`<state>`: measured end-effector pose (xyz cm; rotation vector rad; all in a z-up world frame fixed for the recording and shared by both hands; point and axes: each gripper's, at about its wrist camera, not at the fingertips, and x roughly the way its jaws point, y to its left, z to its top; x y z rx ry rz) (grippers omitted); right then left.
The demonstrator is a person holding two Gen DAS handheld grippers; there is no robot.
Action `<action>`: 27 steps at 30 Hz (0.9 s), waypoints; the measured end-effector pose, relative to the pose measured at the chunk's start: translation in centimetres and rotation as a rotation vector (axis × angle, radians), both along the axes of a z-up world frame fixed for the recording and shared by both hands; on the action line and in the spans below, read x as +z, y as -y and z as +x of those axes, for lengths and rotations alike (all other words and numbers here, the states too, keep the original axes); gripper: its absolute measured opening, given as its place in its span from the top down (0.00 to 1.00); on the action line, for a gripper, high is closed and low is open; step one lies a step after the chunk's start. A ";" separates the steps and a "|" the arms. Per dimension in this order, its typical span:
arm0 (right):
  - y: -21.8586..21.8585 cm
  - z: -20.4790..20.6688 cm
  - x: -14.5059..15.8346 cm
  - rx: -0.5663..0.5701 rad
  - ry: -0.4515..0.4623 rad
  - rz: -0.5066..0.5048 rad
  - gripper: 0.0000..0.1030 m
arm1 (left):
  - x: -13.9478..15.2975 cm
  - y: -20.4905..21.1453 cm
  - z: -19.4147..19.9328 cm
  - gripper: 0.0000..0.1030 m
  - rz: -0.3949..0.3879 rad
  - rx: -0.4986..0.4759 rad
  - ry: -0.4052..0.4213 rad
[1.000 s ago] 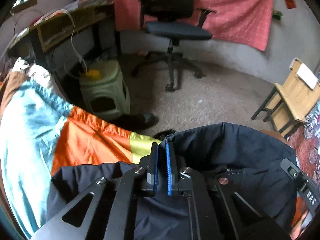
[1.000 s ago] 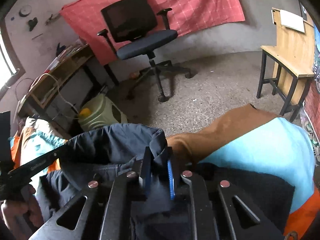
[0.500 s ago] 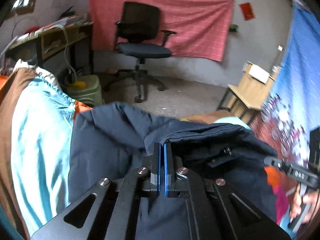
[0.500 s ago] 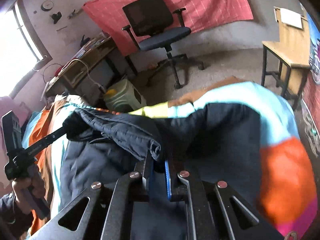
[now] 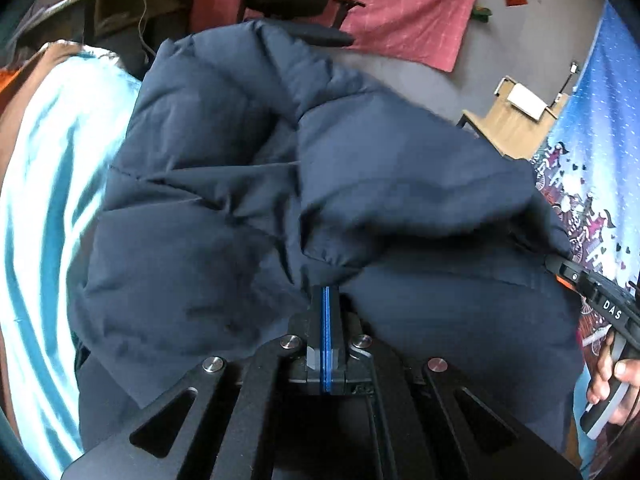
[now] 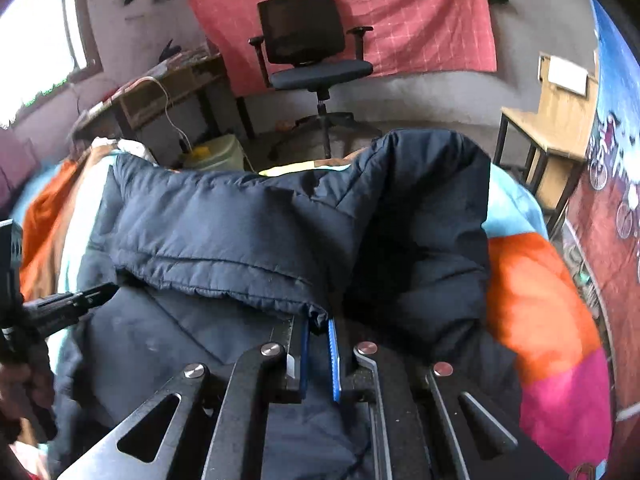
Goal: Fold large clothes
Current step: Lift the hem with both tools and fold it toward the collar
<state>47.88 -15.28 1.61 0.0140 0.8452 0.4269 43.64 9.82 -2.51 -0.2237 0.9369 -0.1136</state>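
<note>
A dark navy puffer jacket (image 5: pixel 248 184) lies on a bed, doubled over itself, and fills both views (image 6: pixel 248 232). My left gripper (image 5: pixel 326 294) is shut, with its fingertips tucked under the jacket's folded edge and pinching it. My right gripper (image 6: pixel 318 324) is shut on the hem of the folded-over layer, with fabric between its blue pads. The right gripper shows at the right edge of the left wrist view (image 5: pixel 558 264), and the left gripper at the left edge of the right wrist view (image 6: pixel 108 290).
The jacket rests on a bedspread (image 6: pixel 532 280) of orange, teal and pink patches. Beyond the bed stand a black office chair (image 6: pixel 316 60), a cluttered desk (image 6: pixel 160 88), a green container (image 6: pixel 216 156) and a wooden table (image 6: pixel 560 112).
Both grippers have carried the jacket's edge toward me over the rest of the jacket. The jacket now covers much more of both views, folded onto itself.
</note>
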 end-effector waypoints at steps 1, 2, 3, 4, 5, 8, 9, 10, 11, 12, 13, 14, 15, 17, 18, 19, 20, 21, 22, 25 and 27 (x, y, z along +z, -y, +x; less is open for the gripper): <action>-0.1 0.3 -0.3 -0.002 -0.002 -0.008 0.92 | 0.0 0.1 0.4 1.00 0.002 0.002 -0.004; 0.1 0.3 -0.5 -0.005 -0.001 -0.002 0.92 | 0.2 0.2 0.5 1.00 -0.003 0.004 -0.005; 0.2 0.5 -0.6 -0.007 0.003 0.004 0.92 | 0.8 0.1 0.4 1.00 -0.020 0.014 0.006; 0.1 0.5 -0.7 -0.007 0.010 -0.002 0.92 | 1.3 -0.2 0.3 1.00 -0.036 0.019 0.021; 0.0 0.5 -0.7 -0.001 0.018 -0.012 0.92 | 1.8 -0.4 0.2 1.00 -0.046 0.020 0.035; 0.1 0.2 -1.0 0.017 0.038 -0.028 0.92 | 3.7 -0.8 -0.4 1.00 -0.039 0.011 0.088; 0.2 0.1 -1.1 0.021 0.040 -0.027 0.92 | 4.5 -0.7 -0.6 1.00 -0.014 0.014 0.110; 0.3 0.0 -1.2 0.023 0.043 -0.020 0.92 | 5.1 -0.9 -0.9 1.00 -0.017 0.012 0.134; 0.4 0.0 -1.2 0.025 0.046 -0.015 0.92 | 6.0 -1.0 -1.0 1.00 -0.027 0.009 0.165; 0.4 -0.1 -1.1 0.027 0.048 -0.016 0.92 | 6.6 -1.0 -1.2 1.00 -0.026 0.011 0.185; 0.4 -0.1 -1.1 0.028 0.053 -0.021 0.92 | 7.3 -0.9 -1.1 1.00 -0.026 0.013 0.210; 0.4 0.0 -1.1 0.029 0.058 -0.024 0.92 | 7.9 -0.7 -0.7 1.00 -0.033 0.004 0.229; 0.4 0.0 -1.2 0.028 0.058 -0.022 0.92 | 8.1 -0.3 -0.3 1.00 -0.033 -0.005 0.235; 0.5 0.3 -1.3 0.027 0.055 -0.016 0.92 | 8.4 0.5 1.0 1.00 -0.024 -0.036 0.241; 0.5 0.4 -1.3 0.026 0.056 -0.015 0.92 | 8.4 0.8 1.5 1.00 -0.024 -0.064 0.240; 0.5 0.5 -1.4 0.027 0.057 -0.014 0.92 | 8.3 1.6 2.6 1.00 -0.018 -0.097 0.231; 0.5 0.5 -1.4 0.031 0.057 -0.016 0.92 | 8.0 2.2 3.6 1.00 -0.013 -0.112 0.220; 0.5 0.6 -1.4 0.036 0.058 -0.019 0.92 | 7.5 3.1 5.0 1.00 -0.025 -0.136 0.191; 0.6 0.7 -1.4 0.040 0.060 -0.019 0.92 | 6.7 3.6 5.9 1.00 -0.042 -0.154 0.161; 0.8 1.2 -1.4 0.055 0.032 -0.007 0.91 | 4.4 4.9 8.4 1.00 -0.011 -0.174 0.071; 1.4 1.4 -1.3 0.052 -0.002 0.025 0.88 | 3.1 5.4 8.9 1.00 0.027 -0.168 0.053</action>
